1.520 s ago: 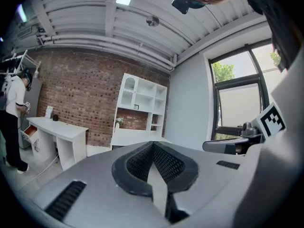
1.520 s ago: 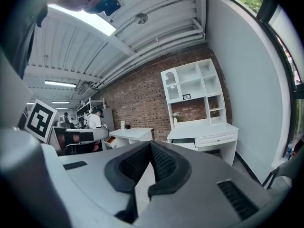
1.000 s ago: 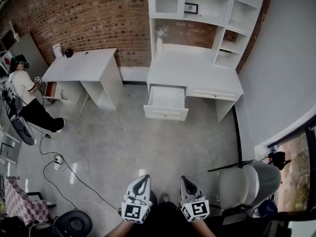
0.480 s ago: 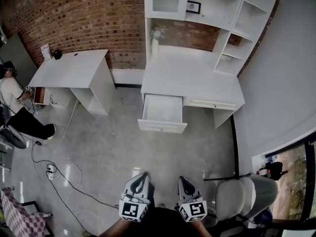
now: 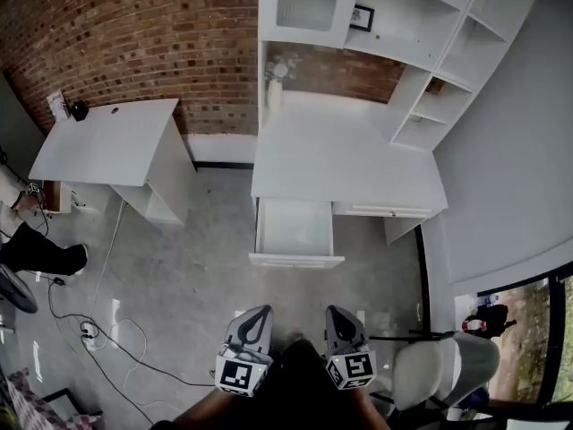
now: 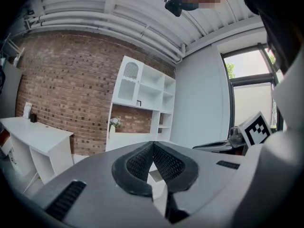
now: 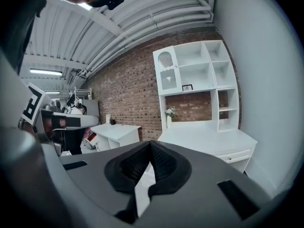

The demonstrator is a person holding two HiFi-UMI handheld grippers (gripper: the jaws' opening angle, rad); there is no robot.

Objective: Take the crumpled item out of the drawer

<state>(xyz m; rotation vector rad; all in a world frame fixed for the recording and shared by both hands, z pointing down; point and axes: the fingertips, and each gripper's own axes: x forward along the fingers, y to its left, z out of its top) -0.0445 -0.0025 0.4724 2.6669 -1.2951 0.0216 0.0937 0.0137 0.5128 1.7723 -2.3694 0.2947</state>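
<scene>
The white desk [image 5: 345, 164] stands against the brick wall with its left drawer [image 5: 294, 233] pulled open. The drawer's inside looks plain white in the head view, and I can make out no crumpled item there. My left gripper [image 5: 256, 315] and right gripper [image 5: 337, 315] hang side by side over the floor, well short of the drawer. Both are shut with nothing between their pads. In the left gripper view the gripper [image 6: 153, 144] has its tips meeting, with the desk far ahead. In the right gripper view the gripper [image 7: 150, 143] is closed the same way.
A white hutch with shelves [image 5: 394, 25] sits on the desk. A second white desk [image 5: 107, 141] is at the left, with a seated person's legs [image 5: 40, 260] beyond it. Cables [image 5: 98, 325] trail over the grey floor. A white chair [image 5: 439, 370] stands at my right.
The desk and open drawer have come nearer and more centred in the head view. Both grippers travelled forward with me and stayed shut.
</scene>
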